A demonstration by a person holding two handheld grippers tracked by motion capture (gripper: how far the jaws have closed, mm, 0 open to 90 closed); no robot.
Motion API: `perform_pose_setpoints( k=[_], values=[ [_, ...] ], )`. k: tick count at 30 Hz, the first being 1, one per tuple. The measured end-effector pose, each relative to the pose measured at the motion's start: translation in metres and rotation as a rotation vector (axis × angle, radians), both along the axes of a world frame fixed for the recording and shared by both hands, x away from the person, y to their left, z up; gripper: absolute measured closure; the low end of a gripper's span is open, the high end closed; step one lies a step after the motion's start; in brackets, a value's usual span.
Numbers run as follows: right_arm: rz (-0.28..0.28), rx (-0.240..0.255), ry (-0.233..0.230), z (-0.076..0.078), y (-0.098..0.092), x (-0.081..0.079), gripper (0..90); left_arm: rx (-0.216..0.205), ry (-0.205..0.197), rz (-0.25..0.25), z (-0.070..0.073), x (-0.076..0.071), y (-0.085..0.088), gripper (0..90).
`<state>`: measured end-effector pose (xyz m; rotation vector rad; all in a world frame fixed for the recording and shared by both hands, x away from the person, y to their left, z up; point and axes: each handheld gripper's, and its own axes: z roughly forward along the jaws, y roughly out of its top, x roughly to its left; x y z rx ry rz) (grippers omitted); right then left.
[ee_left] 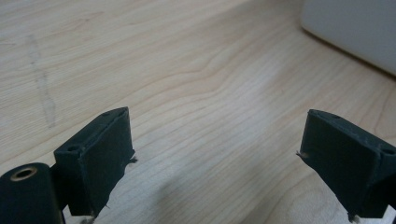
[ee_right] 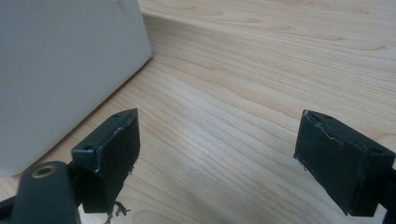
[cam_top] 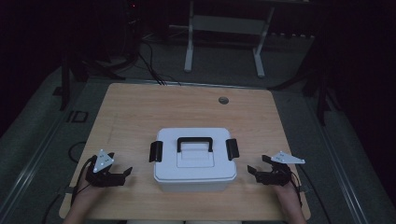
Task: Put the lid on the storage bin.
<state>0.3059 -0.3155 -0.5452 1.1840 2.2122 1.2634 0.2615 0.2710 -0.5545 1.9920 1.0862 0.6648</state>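
A white plastic box with a black carry handle and a black latch on each side sits at the middle of the wooden table, lid closed. My left gripper rests on the table to the box's left, jaws wide open and empty. To the right of the box, my right gripper lies open and empty as well. In the left gripper view the left gripper points across bare wood, with the box's corner at upper right. In the right gripper view the right gripper has the box's wall at its left.
A small round grommet is set into the table near its far edge. Beyond the table stand a white desk frame and dark stands on the floor, with cables trailing. Bare wood surrounds the box on all sides.
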Motion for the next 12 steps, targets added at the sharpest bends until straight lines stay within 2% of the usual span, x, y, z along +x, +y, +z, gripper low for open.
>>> perform_pose_setpoints(
  k=[6, 8, 12],
  values=[
    [-0.012, -0.005, -0.005, -0.0012, -0.0004, -0.001, 13.9, -0.021, -0.035, 0.058, -0.0003, -0.0024, 0.0031, 9.3],
    [-0.014, -0.009, -0.005, -0.0018, -0.0004, -0.0007, 13.8, -0.028, -0.057, 0.086, -0.0002, -0.0035, 0.0047, 9.3],
    [-0.01, -0.012, -0.003, -0.0023, 0.0002, -0.0006, 13.8, -0.063, -0.065, 0.113, -0.0002, -0.0042, 0.0097, 9.3]
  ],
)
